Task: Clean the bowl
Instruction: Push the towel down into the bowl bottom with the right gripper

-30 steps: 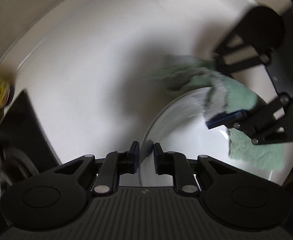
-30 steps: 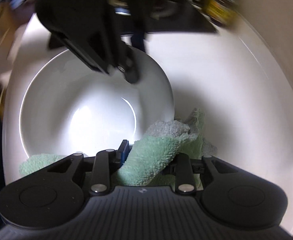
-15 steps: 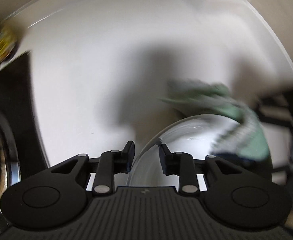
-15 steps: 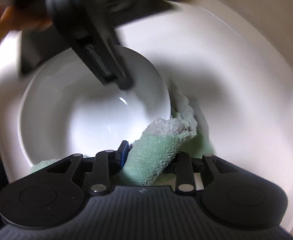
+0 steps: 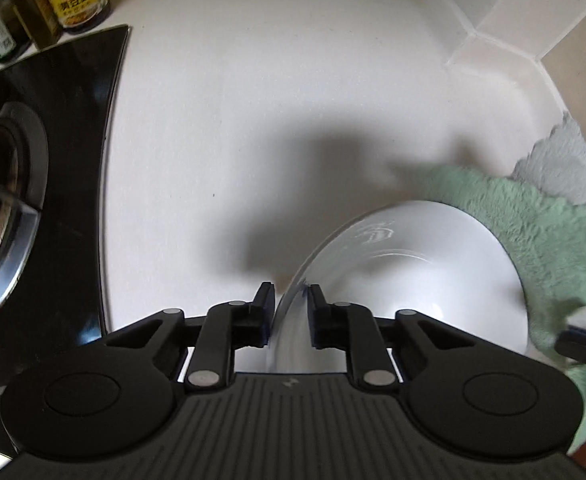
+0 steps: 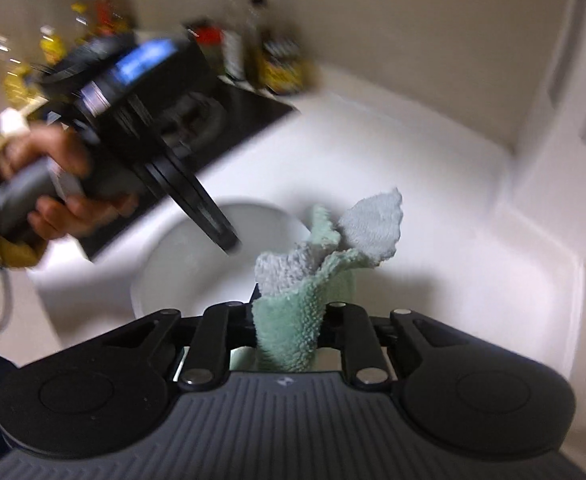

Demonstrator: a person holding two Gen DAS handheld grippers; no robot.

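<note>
Fingers of left gripper [image 5: 291,312] closing narrowly astride bowl [image 5: 421,280] rim; right gripper [image 6: 291,316] closing on cloth [image 6: 293,320].

Left wrist view: sharp overall; white countertop [image 5: 277,92] evenly lit, dim toward the corners. Broad soft shadow at centre, running down to the bowl [image 5: 421,280]; streaked glare on its inner wall. Fisheye bends the stove edge [image 5: 113,128].
Right wrist view: heavy motion blur on the left gripper [image 6: 229,246], hand [image 6: 53,196] and far bottles [image 6: 253,60]; cloth [image 6: 293,320] near the lens sharp; countertop at right washed bright.
</note>
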